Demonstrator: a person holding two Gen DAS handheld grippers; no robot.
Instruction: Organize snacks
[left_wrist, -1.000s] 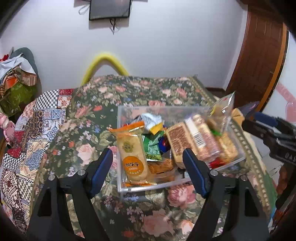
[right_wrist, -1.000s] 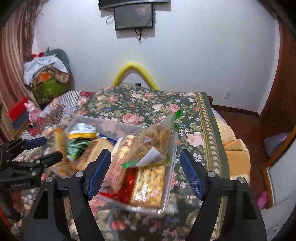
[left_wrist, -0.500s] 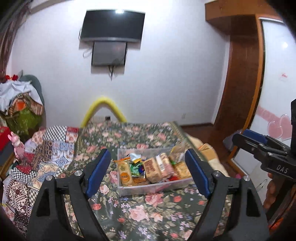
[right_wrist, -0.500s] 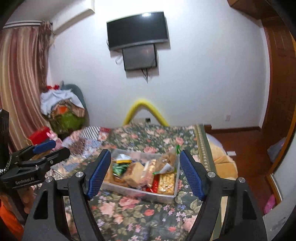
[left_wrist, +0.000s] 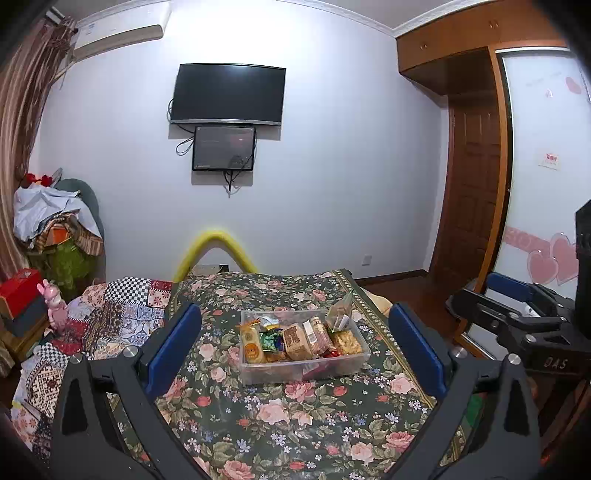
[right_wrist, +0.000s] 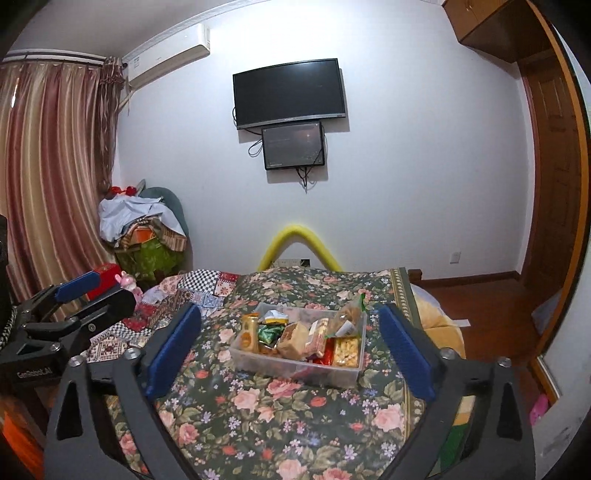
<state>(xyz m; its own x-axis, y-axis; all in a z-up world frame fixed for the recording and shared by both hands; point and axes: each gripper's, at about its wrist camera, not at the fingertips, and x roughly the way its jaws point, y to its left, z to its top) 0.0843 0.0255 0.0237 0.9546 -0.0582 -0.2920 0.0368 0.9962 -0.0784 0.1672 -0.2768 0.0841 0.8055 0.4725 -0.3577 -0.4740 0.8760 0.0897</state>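
Snacks sit packed in a clear plastic box (left_wrist: 303, 363) on the floral-covered surface (left_wrist: 295, 417), well ahead of both tools and touching neither.

Left hand-held gripper (left_wrist: 294, 350): jaws spread wide, just been opening, nothing between the pads. Box shows centred in the gap, far beyond the fingertips (left_wrist: 173, 347).

Right hand-held gripper (right_wrist: 289, 348): same, jaws fully apart, just been opening, nothing held. Box (right_wrist: 295, 365) again framed between the blue pads but well beyond them. In the left view it shows at the right edge (left_wrist: 517, 310), off past the box's right side.

Box contents, left to right in the left view: orange-labelled cracker pack (left_wrist: 252, 343) standing upright, green wrapped sweets (left_wrist: 269, 339), brown biscuit pack (left_wrist: 295, 339), a striped pack (left_wrist: 317, 334) just beside it, yellow puffed-snack pack (left_wrist: 346, 341) at the right end. A clear bag (left_wrist: 341, 314) sticks up above the right rear rim. Red wrappers (left_wrist: 330, 353) are low at the front wall.
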